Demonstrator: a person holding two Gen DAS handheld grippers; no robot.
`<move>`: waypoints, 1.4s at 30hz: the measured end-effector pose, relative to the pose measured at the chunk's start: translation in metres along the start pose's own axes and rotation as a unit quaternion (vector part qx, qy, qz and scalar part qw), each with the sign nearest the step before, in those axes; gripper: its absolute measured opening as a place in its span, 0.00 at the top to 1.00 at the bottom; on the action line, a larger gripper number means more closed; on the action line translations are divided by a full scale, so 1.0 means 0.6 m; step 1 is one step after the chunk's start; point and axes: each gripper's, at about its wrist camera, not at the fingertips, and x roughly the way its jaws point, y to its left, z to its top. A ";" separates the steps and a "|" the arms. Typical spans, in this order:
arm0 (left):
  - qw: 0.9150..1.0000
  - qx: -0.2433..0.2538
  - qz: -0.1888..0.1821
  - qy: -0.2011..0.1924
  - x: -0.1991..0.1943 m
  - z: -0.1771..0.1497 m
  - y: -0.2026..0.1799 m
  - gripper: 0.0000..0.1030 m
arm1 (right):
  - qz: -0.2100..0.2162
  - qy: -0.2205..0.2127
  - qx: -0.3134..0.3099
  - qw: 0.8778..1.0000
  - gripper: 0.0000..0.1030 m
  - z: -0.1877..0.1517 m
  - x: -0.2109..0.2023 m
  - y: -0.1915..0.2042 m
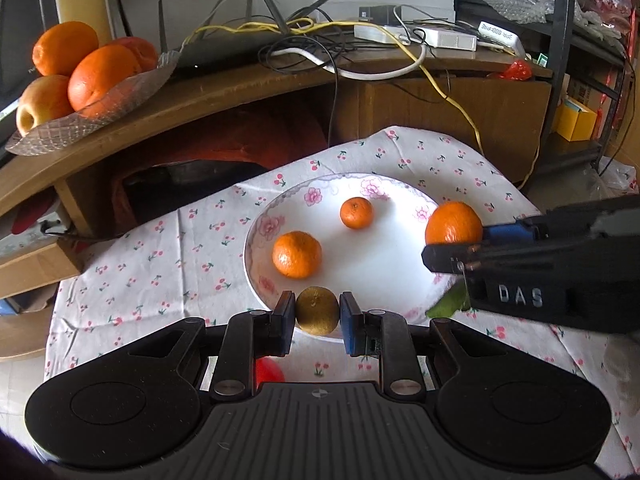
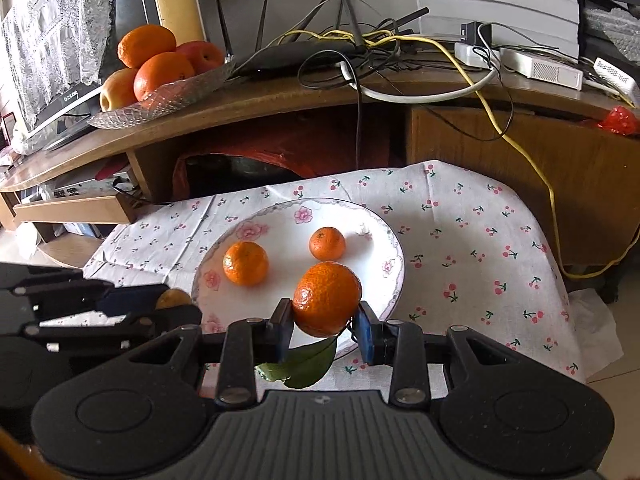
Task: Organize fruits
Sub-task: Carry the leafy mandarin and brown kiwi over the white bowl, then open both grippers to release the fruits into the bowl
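Orange tangerine (image 2: 327, 299) clamped between right fingers (image 2: 283, 320).

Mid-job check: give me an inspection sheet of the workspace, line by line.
Surface: cherry-print cloth over a low table.
Job's things: flowered plate holding two tangerines.
Clutter: red object below the left hand-held gripper, unclear.
Grippers: left hand-held gripper shut on a brownish-green fruit at the plate's near rim; right hand-held gripper shut on a leafy tangerine.
Cables: yellow cable hanging off the wooden shelf, among tangled black ones.
Surroundings: glass dish of oranges and apples, router.
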 end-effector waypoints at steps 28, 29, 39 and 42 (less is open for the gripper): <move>1.000 -0.006 -0.001 0.017 0.092 0.023 0.000 0.71 | -0.017 0.003 -0.005 1.000 0.66 0.003 0.072 -0.012; 1.000 -0.007 -0.001 0.018 0.093 0.023 0.000 0.72 | -0.017 0.003 -0.005 1.000 0.66 0.003 0.073 -0.011; 0.999 -0.012 0.006 0.030 0.106 0.016 0.005 0.71 | -0.017 0.006 -0.015 1.000 0.65 0.001 0.083 -0.006; 0.999 -0.015 0.005 0.033 0.107 0.016 0.007 0.70 | -0.017 0.007 -0.015 1.000 0.65 0.002 0.084 -0.006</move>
